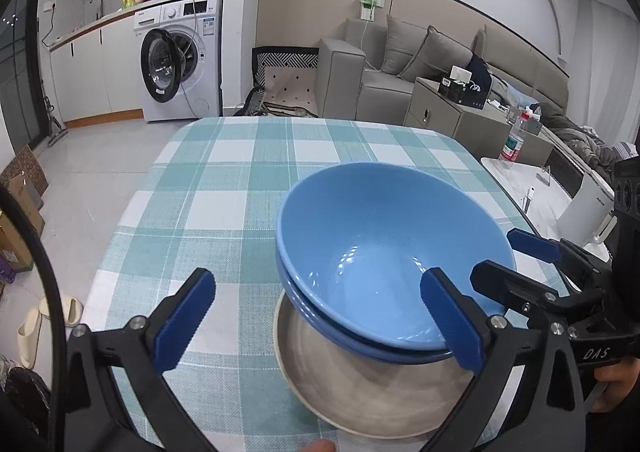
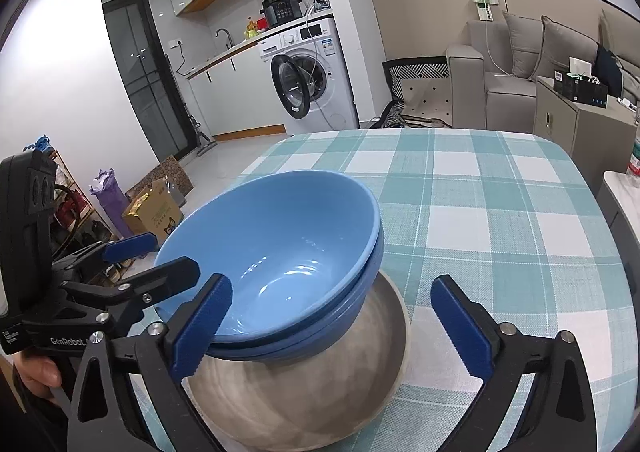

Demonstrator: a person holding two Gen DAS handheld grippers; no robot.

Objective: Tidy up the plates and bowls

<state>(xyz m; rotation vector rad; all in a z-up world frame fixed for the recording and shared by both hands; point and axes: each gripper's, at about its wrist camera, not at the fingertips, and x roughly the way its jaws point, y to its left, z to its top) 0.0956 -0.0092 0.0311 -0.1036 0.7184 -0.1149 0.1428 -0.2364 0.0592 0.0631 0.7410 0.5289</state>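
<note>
I am looking across a table under a teal-and-white checked cloth in a small flat. In the left wrist view a washing machine with its door swung open stands at upper left, and a grey sofa runs along the upper right.

Low in that frame my left gripper has its blue-padded jaws spread wide. Its left finger hangs over bare cloth. Its right finger overlaps the near rim of the blue bowls, but I cannot tell whether it touches them. The two bowls are nested, and they sit tilted on a grey plate right of centre. At the right edge the right gripper comes in from the side, one finger on each side of the bowl rim.

In the right wrist view the right gripper also stands wide apart. The bowls and plate lie centre-left, with the left finger by the near rim.
</note>
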